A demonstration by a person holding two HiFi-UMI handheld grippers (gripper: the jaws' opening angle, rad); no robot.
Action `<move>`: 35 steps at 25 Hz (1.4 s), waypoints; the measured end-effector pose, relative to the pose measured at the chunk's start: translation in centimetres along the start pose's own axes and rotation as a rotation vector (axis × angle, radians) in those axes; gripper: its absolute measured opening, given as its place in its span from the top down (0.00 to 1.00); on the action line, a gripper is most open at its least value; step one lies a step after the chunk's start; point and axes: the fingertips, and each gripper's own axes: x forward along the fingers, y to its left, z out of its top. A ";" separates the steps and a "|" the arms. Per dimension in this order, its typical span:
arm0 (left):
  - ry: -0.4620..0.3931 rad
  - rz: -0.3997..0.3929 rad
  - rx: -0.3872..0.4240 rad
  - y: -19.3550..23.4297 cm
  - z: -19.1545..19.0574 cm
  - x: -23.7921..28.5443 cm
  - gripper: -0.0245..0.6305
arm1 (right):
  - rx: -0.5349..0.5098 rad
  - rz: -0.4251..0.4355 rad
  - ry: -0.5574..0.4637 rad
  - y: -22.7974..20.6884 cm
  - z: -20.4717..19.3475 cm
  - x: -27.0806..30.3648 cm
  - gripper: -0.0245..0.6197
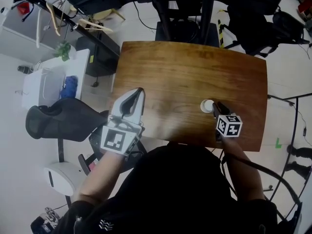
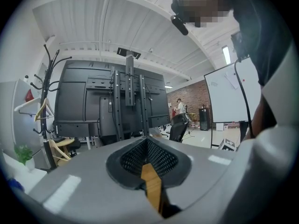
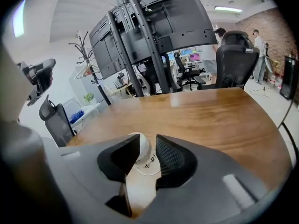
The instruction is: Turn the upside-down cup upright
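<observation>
R gripper [image 3: 147, 143], jaws apart, straddles small white paper cup [image 1: 206, 106] nr wooden desk's [image 1: 185, 72] front-right edge, apparently still base-up: grasp step, next clamp, lift, flip; L gripper [image 2: 147, 143] closed, empty.

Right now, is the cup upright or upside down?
Upside down, it seems: the cup shows its closed narrow end up, wider rim on the table.

Wooden table [image 1: 195, 72] on a pale floor [image 1: 17, 155], black office chair [image 1: 58, 121] beside, brick wall [image 2: 194, 94] far off
</observation>
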 end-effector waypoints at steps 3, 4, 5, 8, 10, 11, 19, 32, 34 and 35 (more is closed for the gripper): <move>0.000 0.005 -0.012 0.0 0.1 0.1 0.96 | 0.012 0.023 0.006 0.3 -0.4 0.2 0.82; 0.004 0.007 -0.014 0.0 0.0 0.0 0.96 | 0.016 0.026 0.005 0.2 -0.4 0.2 0.84; 0.008 0.009 -0.014 0.0 -0.1 0.0 0.96 | 0.022 0.030 0.003 0.2 -0.4 0.3 0.86; 0.010 0.018 -0.021 0.1 -0.4 -0.2 0.96 | 0.038 0.045 -0.004 0.3 -0.4 0.4 0.88; 0.010 0.024 -0.025 0.2 -0.4 -0.2 0.96 | 0.041 0.047 -0.004 0.3 -0.3 0.5 0.88; 0.010 0.025 -0.025 0.2 -0.5 -0.2 0.96 | 0.038 0.045 -0.002 0.3 -0.2 0.5 0.89; 0.001 0.020 -0.023 0.3 -0.6 0.1 0.96 | -0.021 0.008 -0.003 0.0 0.0 -0.3 0.93; -0.024 -0.040 -0.035 -1.3 -1.0 1.6 0.96 | -0.096 -0.254 -0.017 -5.6 0.4 -4.6 0.93; -0.025 -0.045 -0.036 -1.5 -1.0 1.8 0.96 | -0.091 -0.282 -0.019 -6.6 0.4 -5.0 0.93; -0.025 -0.049 -0.036 -1.6 -1.0 1.8 0.96 | -0.089 -0.298 -0.021 -7.1 0.4 -5.2 0.93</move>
